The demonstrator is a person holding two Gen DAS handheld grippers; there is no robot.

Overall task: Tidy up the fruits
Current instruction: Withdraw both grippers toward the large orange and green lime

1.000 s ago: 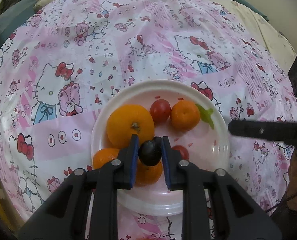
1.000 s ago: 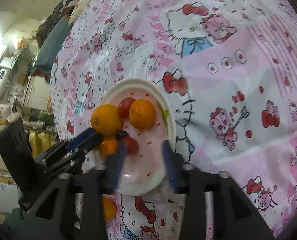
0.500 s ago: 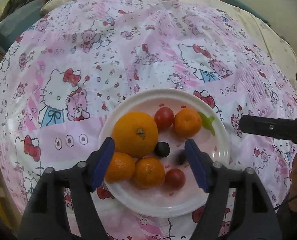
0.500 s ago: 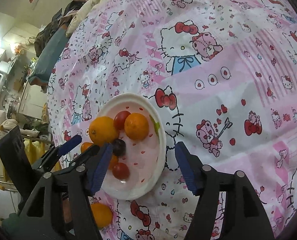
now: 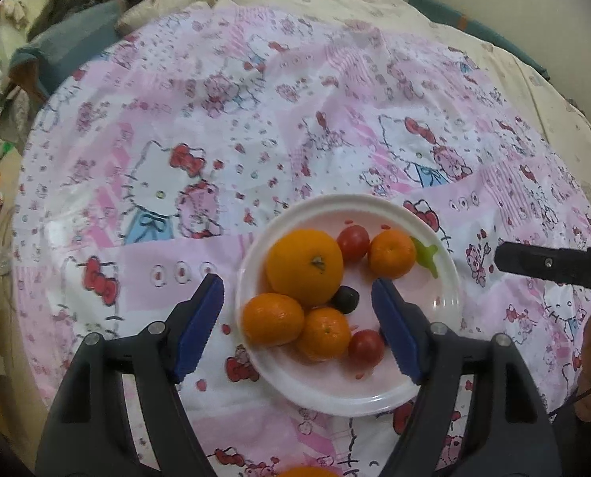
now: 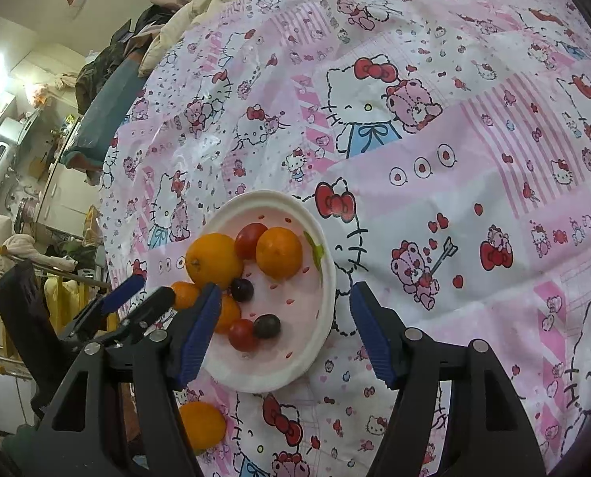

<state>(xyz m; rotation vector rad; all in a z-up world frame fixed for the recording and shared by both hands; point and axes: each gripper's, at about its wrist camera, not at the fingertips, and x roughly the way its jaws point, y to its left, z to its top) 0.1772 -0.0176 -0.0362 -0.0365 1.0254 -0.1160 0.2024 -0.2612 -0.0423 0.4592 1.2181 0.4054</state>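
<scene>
A white plate (image 5: 446, 278) (image 6: 327, 278) on the pink cartoon-print cloth holds a big orange (image 5: 304, 266) (image 6: 214, 260), three tangerines (image 5: 272, 320) (image 5: 324, 333) (image 5: 392, 254), two cherry tomatoes (image 5: 353, 238) (image 5: 366, 344) and a dark grape (image 5: 345, 299) (image 6: 242, 289). The right wrist view shows a second grape (image 6: 266, 326) beside a tomato (image 6: 241, 334). My left gripper (image 5: 295, 290) (image 6: 148, 292) hovers open above the plate's near side, nothing between its pads. My right gripper (image 6: 285, 298) is open above the plate's right edge, empty; one finger (image 5: 533, 264) shows at the right.
A loose orange (image 6: 202, 425) lies on the cloth just outside the plate, near me. A green scrap (image 5: 426, 256) sits at the plate's far right. Bedding and clothes (image 5: 76, 39) are heaped at the cloth's far edge; a cluttered room (image 6: 17, 159) lies beyond its left.
My left gripper let go of the dark grape, which now lies on the plate beside the big orange, and drew back and up. The right gripper's jaws spread wider and it rose.
</scene>
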